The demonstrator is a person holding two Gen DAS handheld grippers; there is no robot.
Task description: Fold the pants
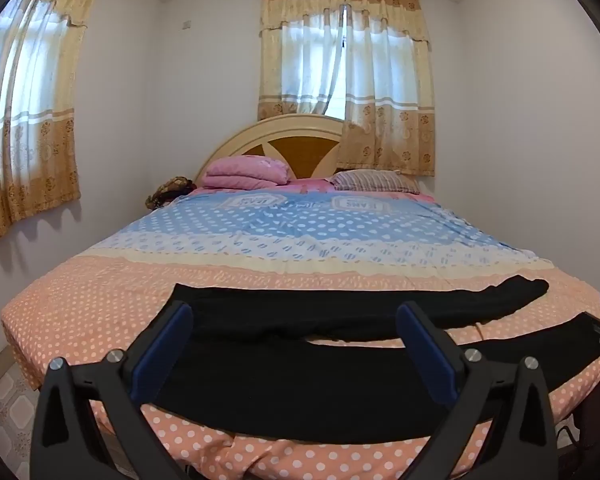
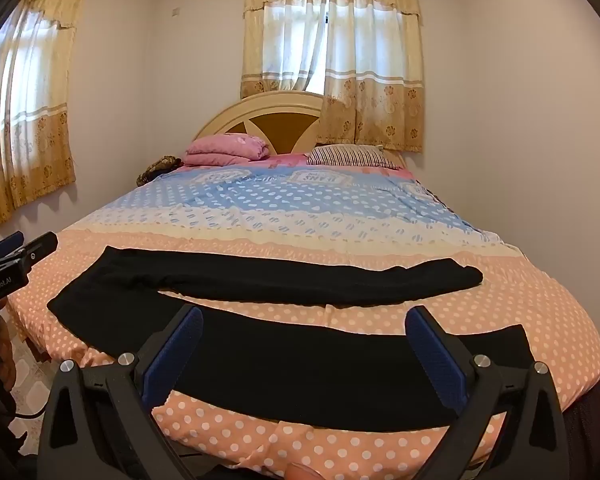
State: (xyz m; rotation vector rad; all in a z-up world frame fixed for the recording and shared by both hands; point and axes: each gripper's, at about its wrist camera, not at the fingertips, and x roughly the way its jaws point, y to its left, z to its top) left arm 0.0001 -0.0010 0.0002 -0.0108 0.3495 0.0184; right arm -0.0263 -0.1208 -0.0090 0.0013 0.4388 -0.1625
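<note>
**Black pants spread flat, both grippers poised**

The black pants [image 1: 300, 384] lie spread sideways across the foot of the bed [image 1: 100, 304], legs parted in a V. The left gripper [image 1: 294, 344] and right gripper [image 2: 304, 344] hover above the near leg, fingers wide apart and empty. The fabric looks soft, light and limp; it would likely sag and crease, so pinching at the waistband and the hem seems wisest.
</note>
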